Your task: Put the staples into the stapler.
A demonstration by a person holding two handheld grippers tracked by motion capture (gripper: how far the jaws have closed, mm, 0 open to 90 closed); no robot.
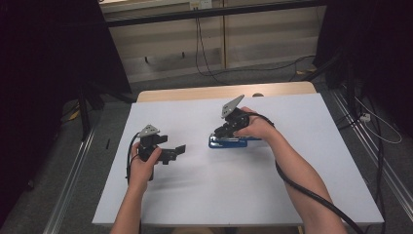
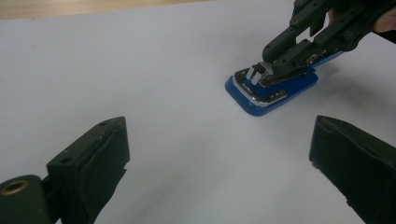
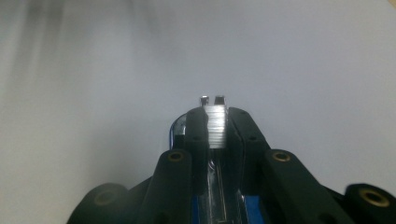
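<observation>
Blue stapler near the middle of the white table, lying flat, lid open, with a strip of staples over its metal channel. Clamped on that strip: right gripper, angled down onto the stapler. Loading apparently under way; strip not yet seated, lid not yet closed. Left of the stapler, well apart: left gripper, jaws wide, empty.

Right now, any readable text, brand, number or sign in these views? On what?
None readable. The blue stapler under the right gripper shows no legible brand or marking; its metal top is bare and blurred. The white table top and the left gripper carry no print.
</observation>
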